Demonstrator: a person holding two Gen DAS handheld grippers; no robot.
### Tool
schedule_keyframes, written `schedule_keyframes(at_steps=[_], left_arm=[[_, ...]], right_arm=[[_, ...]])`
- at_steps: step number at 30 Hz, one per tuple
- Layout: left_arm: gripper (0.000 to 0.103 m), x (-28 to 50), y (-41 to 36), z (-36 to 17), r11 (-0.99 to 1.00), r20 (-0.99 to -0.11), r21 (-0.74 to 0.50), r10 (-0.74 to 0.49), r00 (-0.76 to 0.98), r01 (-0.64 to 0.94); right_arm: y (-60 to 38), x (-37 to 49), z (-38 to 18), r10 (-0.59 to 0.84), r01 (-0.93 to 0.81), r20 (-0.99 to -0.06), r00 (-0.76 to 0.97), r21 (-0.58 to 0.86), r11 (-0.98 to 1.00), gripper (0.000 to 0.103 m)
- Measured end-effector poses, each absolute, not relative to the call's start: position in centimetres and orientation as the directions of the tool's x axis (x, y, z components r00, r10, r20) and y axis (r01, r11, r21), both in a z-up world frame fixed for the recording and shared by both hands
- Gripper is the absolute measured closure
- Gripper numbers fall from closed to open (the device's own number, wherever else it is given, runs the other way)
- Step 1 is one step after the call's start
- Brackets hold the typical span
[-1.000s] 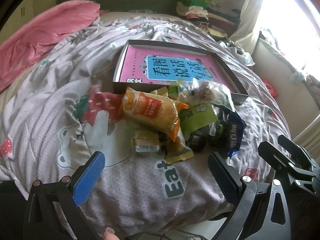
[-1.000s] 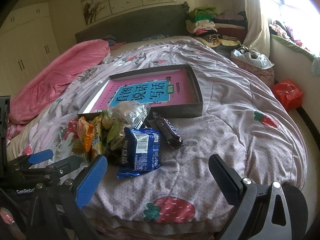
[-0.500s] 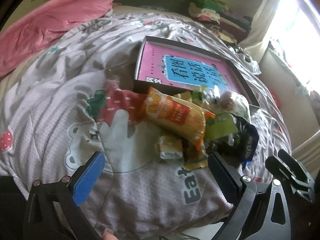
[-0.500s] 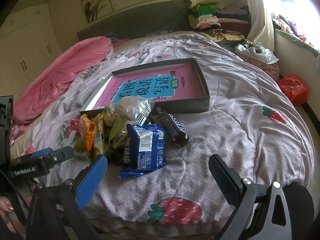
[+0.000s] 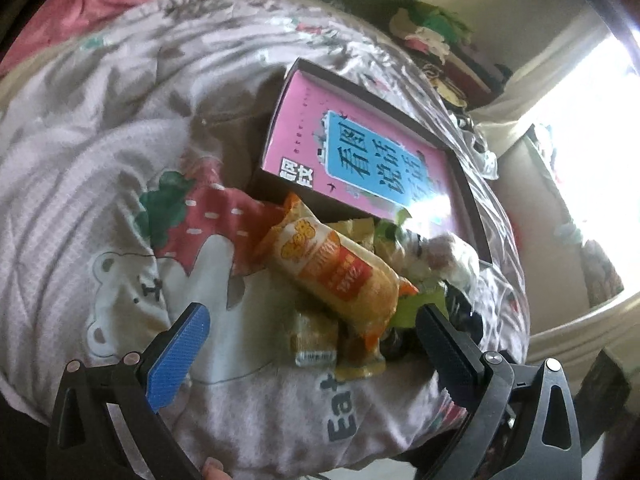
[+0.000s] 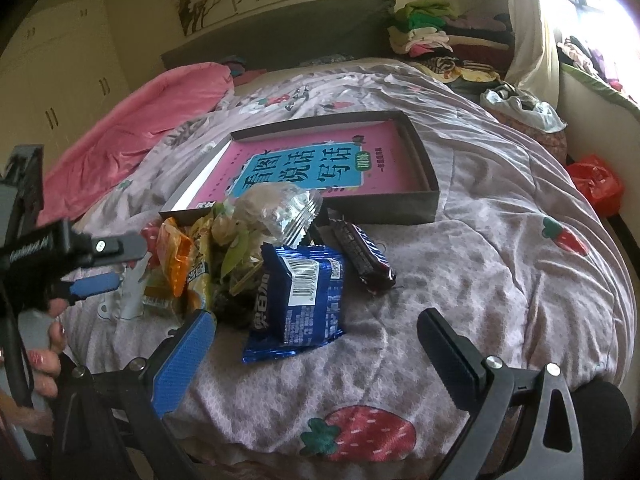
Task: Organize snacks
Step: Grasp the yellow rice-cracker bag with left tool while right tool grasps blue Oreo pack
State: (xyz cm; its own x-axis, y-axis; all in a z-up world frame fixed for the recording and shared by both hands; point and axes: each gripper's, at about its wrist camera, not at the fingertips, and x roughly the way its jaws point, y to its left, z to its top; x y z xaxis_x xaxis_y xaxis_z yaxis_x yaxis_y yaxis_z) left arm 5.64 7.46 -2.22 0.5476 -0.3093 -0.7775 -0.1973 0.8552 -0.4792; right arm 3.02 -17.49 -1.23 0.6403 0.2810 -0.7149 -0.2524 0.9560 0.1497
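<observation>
While heaped on the bed's quilt (image 6: pixel 500 248) before the shallow dark box (image 6: pixel 420 152), light, crinkly, slippery orange plastic snack packet (image 5: pixel 340 276), best pinched midway; both grippers' jaws spread, empty.

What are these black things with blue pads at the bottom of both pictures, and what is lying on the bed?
They are two hand-held grippers, one in each hand of a person, each carrying a camera that looks forward between its two fingers. One picture comes from the left gripper, the other from the right gripper. Both are open and hold nothing. On the strawberry-print quilt lies a pile of snacks: an orange and yellow snack bag, a blue biscuit packet, a dark chocolate bar and a clear plastic packet. Behind them sits a shallow dark box with a pink book inside.
</observation>
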Motion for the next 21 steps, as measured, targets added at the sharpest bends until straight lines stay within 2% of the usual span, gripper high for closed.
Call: schedule_keyframes(at_steps=[9,14,17,21], left_arm=[[0.001,7.9,8.8,-3.7,0.745,-0.747,-0.605,-0.409,0.524,-0.28],[0.008,9.1,9.0,-4.7,0.712,-0.749,-0.625,-0.43,0.504,-0.321],[0.009,9.5,9.0,-5.1,0.695,-0.743,-0.638,-0.446,0.499,-0.33],[0.027,10.4,8.8,-5.5,0.677,-0.734,-0.657,-0.473,0.487,-0.333]], right_arm=[[-17.4,4.3,-2.0,0.301,-0.253,-0.73,0.613,0.179,0.951,0.001],[-17.6,5.2,-2.7,0.338,-0.254,-0.737,0.585,0.229,0.94,0.001],[-17.7,5.7,-2.8,0.363,-0.265,-0.733,0.576,0.253,0.931,0.009],[-17.6,6.0,-3.0,0.394,-0.285,-0.73,0.559,0.277,0.918,0.026]])
